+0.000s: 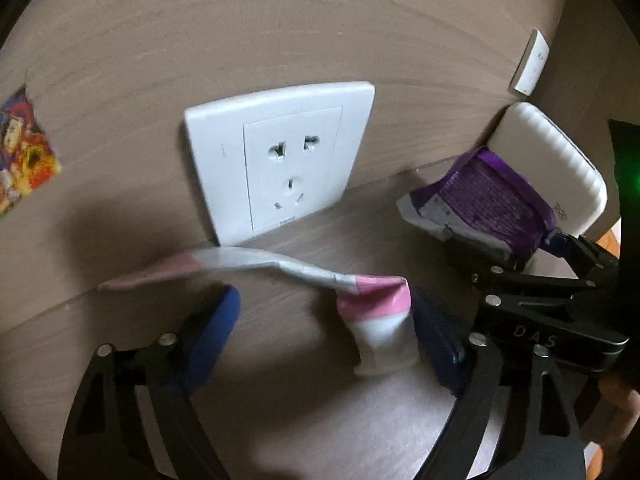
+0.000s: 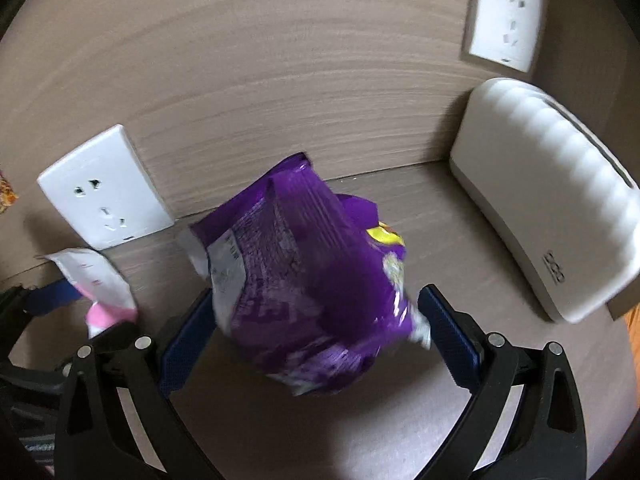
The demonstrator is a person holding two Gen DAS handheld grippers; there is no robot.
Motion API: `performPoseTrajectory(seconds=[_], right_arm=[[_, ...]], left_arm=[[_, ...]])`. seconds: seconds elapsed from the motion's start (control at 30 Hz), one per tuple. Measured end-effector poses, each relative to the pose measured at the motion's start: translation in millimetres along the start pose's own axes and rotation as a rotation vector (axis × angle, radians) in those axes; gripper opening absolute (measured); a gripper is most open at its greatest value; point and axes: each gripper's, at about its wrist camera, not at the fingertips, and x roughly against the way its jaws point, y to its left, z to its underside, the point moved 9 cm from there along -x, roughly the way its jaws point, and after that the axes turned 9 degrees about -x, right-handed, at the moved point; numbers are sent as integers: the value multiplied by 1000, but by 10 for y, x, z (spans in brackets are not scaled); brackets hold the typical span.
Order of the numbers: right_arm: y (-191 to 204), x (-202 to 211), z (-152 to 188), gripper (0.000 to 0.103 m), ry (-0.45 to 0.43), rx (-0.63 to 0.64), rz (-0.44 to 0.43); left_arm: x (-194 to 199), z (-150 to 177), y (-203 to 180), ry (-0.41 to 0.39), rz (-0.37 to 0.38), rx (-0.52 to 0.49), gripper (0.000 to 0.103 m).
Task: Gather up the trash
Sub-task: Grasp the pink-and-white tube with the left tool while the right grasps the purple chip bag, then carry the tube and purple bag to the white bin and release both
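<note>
A pink and white wrapper (image 1: 304,276) lies crumpled on the brown surface in front of a wall socket. My left gripper (image 1: 328,320) is open around its right end, and the wrapper leans against the right finger (image 1: 436,340). The wrapper also shows in the right wrist view (image 2: 100,284). A purple snack bag (image 2: 312,280) stands between the open fingers of my right gripper (image 2: 316,336), blurred, and the fingers stand apart from its sides. In the left wrist view the purple bag (image 1: 488,200) sits at the tips of the right gripper (image 1: 560,256).
A white wall socket (image 1: 280,160) is set in the brown wall just behind the wrapper. A white ribbed device (image 2: 552,200) stands on the surface at the right. A second socket (image 2: 504,16) is on the wall above it. A colourful sticker (image 1: 24,160) is on the wall, left.
</note>
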Motion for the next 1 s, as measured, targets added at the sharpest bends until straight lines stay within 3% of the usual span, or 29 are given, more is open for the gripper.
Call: performPoseTrajectory(seconds=[0.07, 0.13, 0.3, 0.57, 0.77, 1.0], right_arm=[[33, -4, -39, 79, -7, 10, -22], [84, 6, -51, 75, -14, 38, -27], [145, 180, 11, 72, -43, 66, -40], [-23, 739, 149, 72, -79, -19, -61], [-276, 1295, 261, 72, -119, -110, -39], [-756, 2088, 634, 72, -190, -211, 55]], left_arm=[[-30, -45, -49, -3, 15, -34, 63], [-44, -70, -94, -6, 19, -63, 49], [28, -18, -113, -17, 56, -64, 39], [402, 110, -259, -61, 44, -175, 34], [686, 169, -350, -92, 112, -183, 33], [1237, 136, -911, -169, 189, -294, 33]])
